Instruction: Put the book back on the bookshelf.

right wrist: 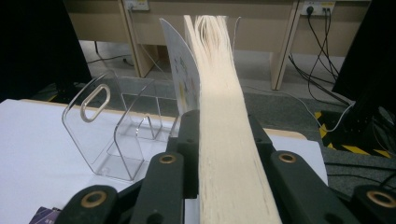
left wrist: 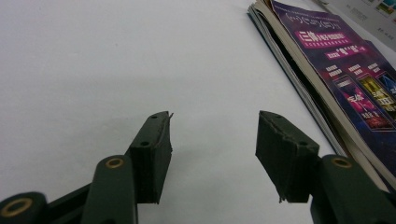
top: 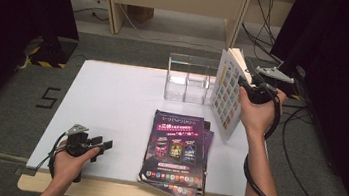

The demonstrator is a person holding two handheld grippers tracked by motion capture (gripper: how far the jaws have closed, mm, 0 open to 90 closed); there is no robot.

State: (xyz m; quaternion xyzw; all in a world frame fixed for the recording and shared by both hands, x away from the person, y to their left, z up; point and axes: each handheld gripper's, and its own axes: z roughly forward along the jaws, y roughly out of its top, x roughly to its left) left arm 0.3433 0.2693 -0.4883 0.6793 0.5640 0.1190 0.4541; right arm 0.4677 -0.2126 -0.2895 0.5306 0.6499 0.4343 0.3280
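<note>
My right gripper [top: 248, 83] is shut on a thick book [top: 227, 98] with a white, picture-tiled cover. It holds the book upright and tilted above the table's far right. In the right gripper view the jaws [right wrist: 219, 135] clamp the cream page edges of the book [right wrist: 217, 74]. Just left of the book stands a clear acrylic file holder [top: 188, 79] [right wrist: 116, 135] with several slots. A stack of purple-covered magazines [top: 177, 151] [left wrist: 345, 79] lies flat near the front edge. My left gripper [top: 103, 150] [left wrist: 212, 149] rests low at the front left, open, with only bare table between its pads.
The white table [top: 112, 95] has open surface on its left half. Behind it are wooden desk legs [top: 115, 5] and black curtains on both sides. Cables [top: 301, 159] run over the floor at the right, and a yellow-black striped block [top: 49, 57] lies at the left.
</note>
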